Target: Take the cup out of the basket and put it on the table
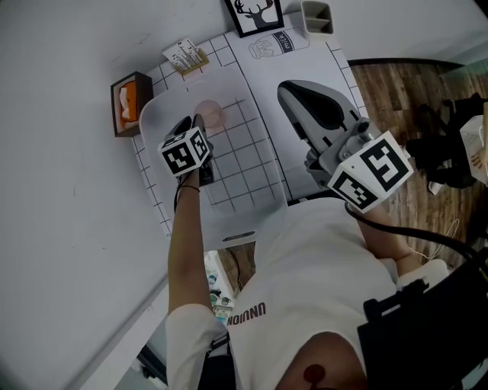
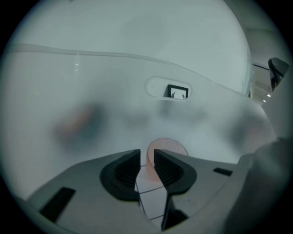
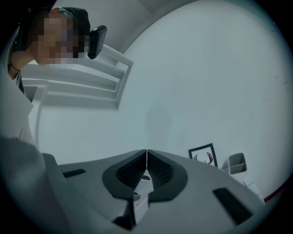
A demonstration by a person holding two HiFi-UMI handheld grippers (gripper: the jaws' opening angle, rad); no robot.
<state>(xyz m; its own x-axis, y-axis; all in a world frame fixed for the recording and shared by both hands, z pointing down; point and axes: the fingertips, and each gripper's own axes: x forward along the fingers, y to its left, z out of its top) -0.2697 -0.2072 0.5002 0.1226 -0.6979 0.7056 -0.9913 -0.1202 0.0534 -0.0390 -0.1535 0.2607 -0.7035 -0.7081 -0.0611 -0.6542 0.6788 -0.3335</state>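
Cup (image 2: 168, 147) in basket (image 2: 91, 77), its wall inside the slightly parted left claw (image 2: 147, 157); right claw (image 3: 146, 157) closed.

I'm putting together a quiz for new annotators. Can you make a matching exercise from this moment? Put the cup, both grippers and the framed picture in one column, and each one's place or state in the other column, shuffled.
Things:
1. cup
2. left gripper
3. right gripper
4. framed picture

Place or state:
a. fingers together, held outside the basket
b. lying inside the basket
c. at the far end of the table, by the wall
d. fingers slightly apart, reaching into the basket at the cup

Pairs: 1-b, 2-d, 3-a, 4-c
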